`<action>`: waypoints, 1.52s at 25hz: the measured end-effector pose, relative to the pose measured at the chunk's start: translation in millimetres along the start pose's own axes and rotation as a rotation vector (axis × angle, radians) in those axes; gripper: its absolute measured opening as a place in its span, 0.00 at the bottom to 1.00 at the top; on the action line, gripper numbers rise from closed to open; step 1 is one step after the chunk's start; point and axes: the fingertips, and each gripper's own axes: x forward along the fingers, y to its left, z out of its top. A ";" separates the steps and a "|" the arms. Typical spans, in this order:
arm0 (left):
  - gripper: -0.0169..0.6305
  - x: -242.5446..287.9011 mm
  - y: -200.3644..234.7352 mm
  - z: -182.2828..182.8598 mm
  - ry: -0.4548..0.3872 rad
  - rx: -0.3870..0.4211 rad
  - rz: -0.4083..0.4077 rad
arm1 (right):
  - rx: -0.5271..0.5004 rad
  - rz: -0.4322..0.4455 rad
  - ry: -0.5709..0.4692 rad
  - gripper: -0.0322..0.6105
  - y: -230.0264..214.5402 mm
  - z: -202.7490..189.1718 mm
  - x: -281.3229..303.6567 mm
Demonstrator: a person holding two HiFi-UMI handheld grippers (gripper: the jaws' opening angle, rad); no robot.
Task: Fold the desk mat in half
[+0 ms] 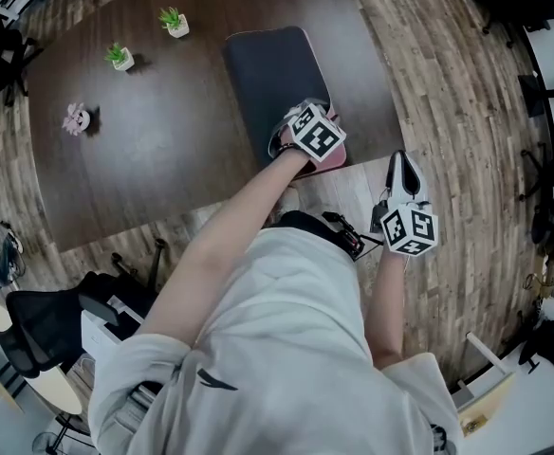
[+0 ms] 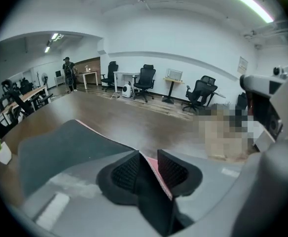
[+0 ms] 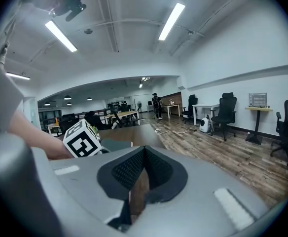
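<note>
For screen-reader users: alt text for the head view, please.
From above, the left gripper pinches the near edge of a dark desk mat on a brown table. The right gripper hangs shut beside the table; three small potted plants stand at left.

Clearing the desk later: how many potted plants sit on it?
3, all left of the desk mat: one green plant nearest it, another green plant further left, a pink-flowered plant leftmost.

A dark brown tabletop (image 1: 144,169) is standing on a wood-plank floor (image 1: 448,112). One potted plant (image 1: 174,21) and a second potted plant (image 1: 119,57) are sitting near its far edge. A pink flower ornament (image 1: 76,118) is sitting well apart from them. Black office chairs (image 2: 145,82) are lining the far wall. A person (image 2: 67,72) is standing near a white desk (image 2: 89,75).
</note>
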 end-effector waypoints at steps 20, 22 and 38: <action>0.22 -67.4 5.9 21.1 -0.171 -0.067 0.022 | -0.028 0.083 0.010 0.05 28.1 -0.7 10.0; 0.22 -79.2 10.7 20.3 -0.206 -0.087 0.034 | -0.036 0.102 0.008 0.05 35.7 1.5 14.1; 0.21 -211.1 99.1 -61.3 -0.400 -0.353 0.294 | -0.118 0.364 0.016 0.05 138.3 13.2 66.7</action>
